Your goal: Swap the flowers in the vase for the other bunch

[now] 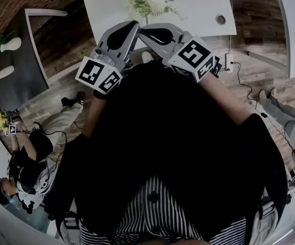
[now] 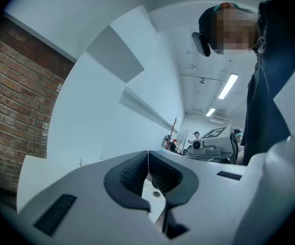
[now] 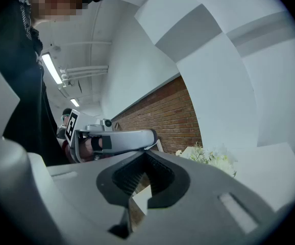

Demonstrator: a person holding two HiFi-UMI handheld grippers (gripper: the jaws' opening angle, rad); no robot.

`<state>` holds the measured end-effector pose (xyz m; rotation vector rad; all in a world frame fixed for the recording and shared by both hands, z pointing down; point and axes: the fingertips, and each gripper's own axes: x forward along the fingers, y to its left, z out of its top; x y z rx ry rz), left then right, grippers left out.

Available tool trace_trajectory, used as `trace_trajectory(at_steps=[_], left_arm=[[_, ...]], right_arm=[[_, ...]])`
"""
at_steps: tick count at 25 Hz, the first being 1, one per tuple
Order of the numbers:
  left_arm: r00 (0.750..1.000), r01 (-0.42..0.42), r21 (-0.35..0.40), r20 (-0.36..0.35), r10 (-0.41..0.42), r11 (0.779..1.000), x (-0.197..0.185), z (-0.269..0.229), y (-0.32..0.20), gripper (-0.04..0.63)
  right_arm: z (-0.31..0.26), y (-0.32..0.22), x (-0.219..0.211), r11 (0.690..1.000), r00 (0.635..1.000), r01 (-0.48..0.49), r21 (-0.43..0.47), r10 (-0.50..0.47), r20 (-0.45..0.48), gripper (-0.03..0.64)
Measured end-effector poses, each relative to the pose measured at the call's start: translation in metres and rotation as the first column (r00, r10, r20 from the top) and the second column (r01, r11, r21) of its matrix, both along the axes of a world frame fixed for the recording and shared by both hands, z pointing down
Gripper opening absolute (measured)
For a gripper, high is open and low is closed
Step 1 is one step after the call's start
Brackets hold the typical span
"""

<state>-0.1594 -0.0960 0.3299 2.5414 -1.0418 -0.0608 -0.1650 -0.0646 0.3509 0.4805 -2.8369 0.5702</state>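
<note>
We hold both grippers out in front of us, and their tips meet over the near edge of the white table (image 1: 198, 4). The left gripper (image 1: 133, 28) has its claw pressed together: in the left gripper view (image 2: 148, 153) the 2 ribbed pads touch along 1 thin seam with nothing between them. The right gripper (image 1: 145, 32) is likewise pressed together and empty; in the right gripper view (image 3: 146, 155) its pads meet at the tip. Each gripper shows in the other's view, close beside it.

The white flowers (image 1: 150, 0), a bunch with green sprigs, sit on the white table just beyond the 2 tips. Their stem runs toward the table's near edge and is lost behind the grippers, so we cannot tell whether they stand in a vase. In the right gripper view the same bunch (image 3: 211, 158) appears on the table (image 3: 270, 165), to the right of the claw and apart from it.

A round cable hole (image 1: 220, 19) lies in the table to the right of the flowers. Left of the table is a dark side table (image 1: 20, 75) bearing 2 white vessels (image 1: 10, 45). Well apart from the table, at the far left, another person (image 1: 27, 157) sits near some yellow flowers (image 1: 1, 120). A brick wall (image 3: 173, 111) rises behind the table.
</note>
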Motion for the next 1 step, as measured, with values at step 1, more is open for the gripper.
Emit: trace_trajectory(at_steps=[1], left_arm=[[1.000, 0.000, -0.002, -0.001, 0.000, 1.000, -0.0062, -0.0007, 0.0037, 0.011]], right_arm=[[-0.0013, 0.0035, -0.0070, 1.000, 1.000, 0.006, 0.001, -0.006, -0.003, 0.002]])
